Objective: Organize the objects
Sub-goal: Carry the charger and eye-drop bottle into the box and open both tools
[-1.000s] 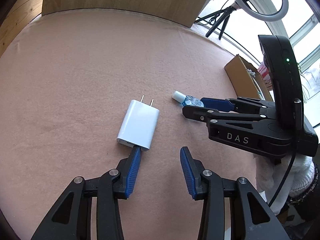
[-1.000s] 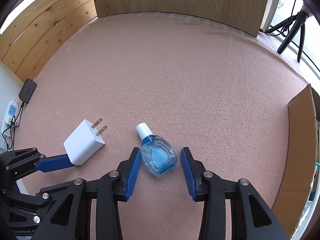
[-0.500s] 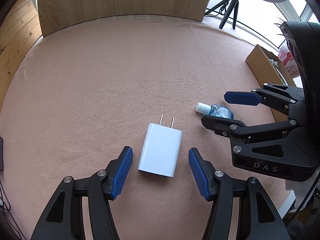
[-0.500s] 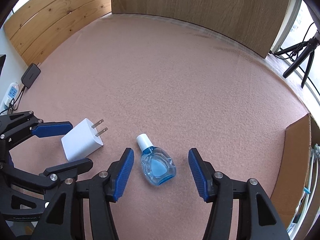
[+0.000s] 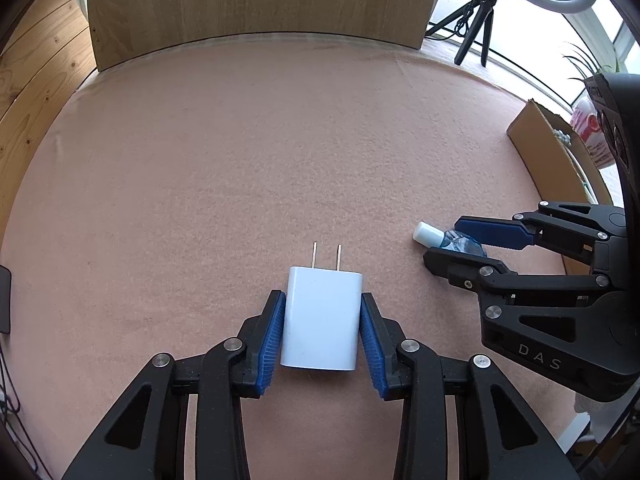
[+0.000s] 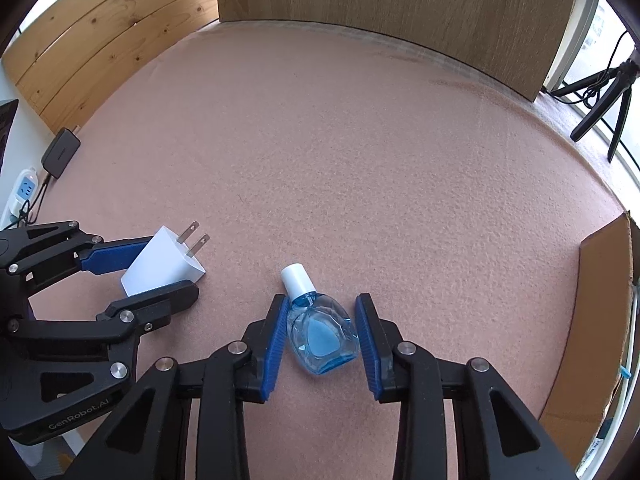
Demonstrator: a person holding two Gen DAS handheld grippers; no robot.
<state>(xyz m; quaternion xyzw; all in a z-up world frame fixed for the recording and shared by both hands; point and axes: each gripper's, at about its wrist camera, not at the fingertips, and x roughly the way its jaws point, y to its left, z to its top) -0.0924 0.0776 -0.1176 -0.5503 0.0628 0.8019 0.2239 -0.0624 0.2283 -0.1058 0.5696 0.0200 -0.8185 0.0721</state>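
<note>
Left gripper [image 5: 322, 334] jaws are closing, pads touching the charger [image 5: 321, 320]; right gripper [image 6: 320, 336] jaws are closing around the bottle [image 6: 322, 332], right pad not yet touching. Clamp both squarely before lifting off the table [image 5: 240, 140].

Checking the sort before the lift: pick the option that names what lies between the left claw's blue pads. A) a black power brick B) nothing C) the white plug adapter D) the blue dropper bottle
C: in the left wrist view the white plug adapter lies between the closing pads of the left claw, prongs pointing away.
</note>
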